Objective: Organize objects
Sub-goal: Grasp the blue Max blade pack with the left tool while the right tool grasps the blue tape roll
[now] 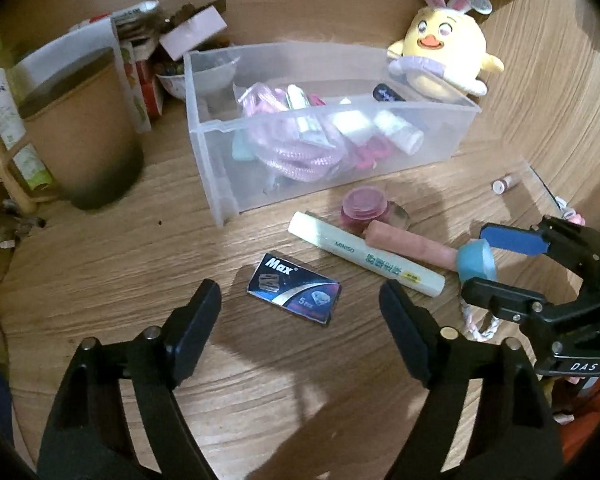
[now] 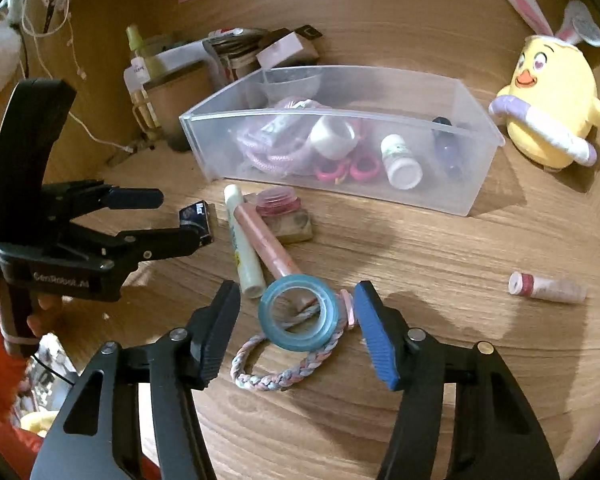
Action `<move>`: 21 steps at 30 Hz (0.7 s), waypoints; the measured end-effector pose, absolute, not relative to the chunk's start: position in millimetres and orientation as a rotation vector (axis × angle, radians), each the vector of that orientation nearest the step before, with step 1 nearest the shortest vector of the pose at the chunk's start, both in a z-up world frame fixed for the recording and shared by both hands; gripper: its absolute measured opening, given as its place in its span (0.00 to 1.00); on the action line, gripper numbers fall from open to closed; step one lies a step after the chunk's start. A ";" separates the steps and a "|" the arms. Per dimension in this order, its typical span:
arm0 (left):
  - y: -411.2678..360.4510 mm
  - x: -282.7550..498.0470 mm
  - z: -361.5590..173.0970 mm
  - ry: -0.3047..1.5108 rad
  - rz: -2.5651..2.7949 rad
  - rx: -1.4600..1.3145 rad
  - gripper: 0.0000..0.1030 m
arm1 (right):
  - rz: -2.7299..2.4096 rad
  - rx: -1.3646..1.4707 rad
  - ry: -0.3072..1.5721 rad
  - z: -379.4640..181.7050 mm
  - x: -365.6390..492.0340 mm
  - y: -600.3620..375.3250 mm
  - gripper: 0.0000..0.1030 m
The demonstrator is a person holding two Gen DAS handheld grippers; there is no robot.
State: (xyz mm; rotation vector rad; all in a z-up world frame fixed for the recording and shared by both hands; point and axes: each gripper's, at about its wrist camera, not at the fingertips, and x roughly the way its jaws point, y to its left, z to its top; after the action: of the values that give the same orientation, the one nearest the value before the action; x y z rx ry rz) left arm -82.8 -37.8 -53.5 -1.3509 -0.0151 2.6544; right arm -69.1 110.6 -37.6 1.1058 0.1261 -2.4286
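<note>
Right tool (image 2: 296, 328): jaws spread wide, straddling the blue tape roll (image 2: 298, 312); neither pad touches it yet.
Left tool (image 1: 300, 328): jaws also wide apart, holding nothing, hanging just near of the Max blade box (image 1: 294, 288).
Tape roll: lies flat on the counter (image 2: 440, 256), resting on the braided cord loop (image 2: 276, 372) and touching the near end of the pink tube (image 2: 270, 248).
Risk 1: closing on the roll may pinch the cord with it, so the loop gets dragged along or snags and tips the roll out of the grip.
Risk 2: the roll is flat and low; if the pads close too high they could slip over its rim.
Risk 3: a nudge to the roll would likely push the pink tube and the pale green Miniso stick (image 2: 242, 248) beside it, both round and apt to roll.
Blade box: thin and flat on the counter; pads may skate over it rather than catch an edge.
Clear bin (image 2: 472, 200): far side of the counter, already holding rope, a white bottle and rings; probable destination.
Stray tube (image 2: 546, 287): well apart, to the right.
Crowding: both tools work close together, so a collision on lift looks possible.
</note>
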 end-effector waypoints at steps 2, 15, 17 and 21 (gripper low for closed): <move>-37.3 -85.9 -57.2 -0.010 2.641 -1.369 0.78 | -2.432 1.110 0.145 -38.3 -70.3 109.0 0.51; -32.8 -89.2 -62.8 0.051 2.647 -1.364 0.51 | -2.443 1.082 0.102 -31.0 -70.0 113.2 0.35; -33.8 -87.2 -61.7 0.045 2.656 -1.357 0.50 | -2.444 1.088 0.097 -31.7 -71.8 113.6 0.35; -36.0 -81.2 -50.4 0.023 2.695 -1.299 0.50 | -2.439 1.092 0.074 -31.5 -73.2 116.4 0.35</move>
State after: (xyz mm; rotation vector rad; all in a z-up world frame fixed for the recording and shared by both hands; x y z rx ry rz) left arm -81.2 -36.0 -50.4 -1.2990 0.0229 2.6947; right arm -73.2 116.4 -31.5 1.0918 0.0740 -2.4392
